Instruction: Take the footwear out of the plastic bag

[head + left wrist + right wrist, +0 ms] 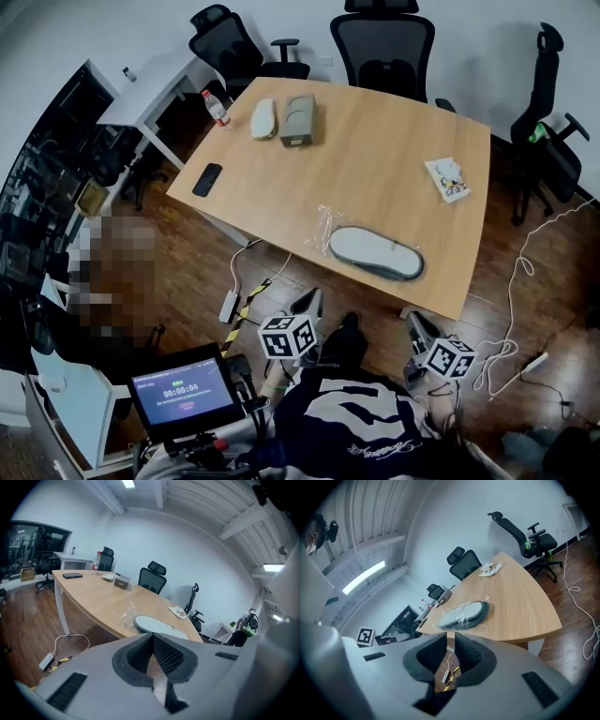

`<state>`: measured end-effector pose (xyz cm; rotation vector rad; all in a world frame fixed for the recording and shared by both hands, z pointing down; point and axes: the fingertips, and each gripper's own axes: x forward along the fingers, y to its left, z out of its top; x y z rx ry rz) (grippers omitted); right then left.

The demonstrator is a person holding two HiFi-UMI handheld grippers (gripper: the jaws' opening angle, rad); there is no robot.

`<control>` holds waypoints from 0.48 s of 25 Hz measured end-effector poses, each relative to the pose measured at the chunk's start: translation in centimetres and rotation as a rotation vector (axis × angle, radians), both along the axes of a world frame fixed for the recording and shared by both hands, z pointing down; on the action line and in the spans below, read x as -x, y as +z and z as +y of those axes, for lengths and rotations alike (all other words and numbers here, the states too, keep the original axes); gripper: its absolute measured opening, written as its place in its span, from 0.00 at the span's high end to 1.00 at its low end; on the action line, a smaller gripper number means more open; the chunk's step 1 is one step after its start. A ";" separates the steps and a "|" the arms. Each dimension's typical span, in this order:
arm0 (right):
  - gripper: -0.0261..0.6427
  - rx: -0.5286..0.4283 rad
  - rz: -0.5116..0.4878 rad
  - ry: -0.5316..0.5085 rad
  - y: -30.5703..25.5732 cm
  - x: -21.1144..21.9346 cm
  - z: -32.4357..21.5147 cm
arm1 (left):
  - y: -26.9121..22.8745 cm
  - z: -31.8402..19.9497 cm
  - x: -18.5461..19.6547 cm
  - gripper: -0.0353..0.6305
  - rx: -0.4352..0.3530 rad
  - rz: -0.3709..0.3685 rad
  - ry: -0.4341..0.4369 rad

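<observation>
Seemingly the approach: left gripper [152, 637] closed, right gripper [451, 641] barely parted, both empty. The grey flat slipper [375, 251] in its clear plastic bag [325, 221] lies ahead; next, reach and open.

We are in an office meeting room. We see a big wooden table [375, 159], black rolling chairs [382, 42] round it, a white desk [150, 89], and cables [511, 309] on the floor [187, 258].

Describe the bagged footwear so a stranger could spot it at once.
Start at the big wooden table. Near its front edge lies a flat grey slipper. Unlike the pale slipper at the far end, it sits inside a crinkled clear plastic bag.
</observation>
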<state>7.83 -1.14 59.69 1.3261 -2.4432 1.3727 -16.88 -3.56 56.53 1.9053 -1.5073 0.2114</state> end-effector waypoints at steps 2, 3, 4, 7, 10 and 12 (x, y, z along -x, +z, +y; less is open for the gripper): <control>0.90 0.002 -0.001 0.024 -0.2 0.7 -2.1 | 0.3 -2.6 1.0 0.94 0.013 -0.034 0.028; 0.90 0.004 -0.001 0.036 -0.2 1.1 -3.1 | 0.5 -3.9 1.6 0.94 0.020 -0.056 0.041; 0.90 0.008 0.001 0.048 -0.3 1.5 -4.2 | 0.7 -5.1 2.1 0.94 0.027 -0.078 0.058; 0.88 0.020 0.012 0.086 -0.3 2.2 -6.8 | 1.8 -8.4 2.9 0.94 0.051 -0.124 0.135; 0.88 0.026 0.025 0.139 -0.3 2.3 -8.5 | 3.0 -11.1 3.1 0.94 0.080 -0.155 0.218; 0.88 0.034 0.033 0.178 -0.1 2.1 -9.0 | 3.9 -12.6 3.2 0.94 0.096 -0.192 0.265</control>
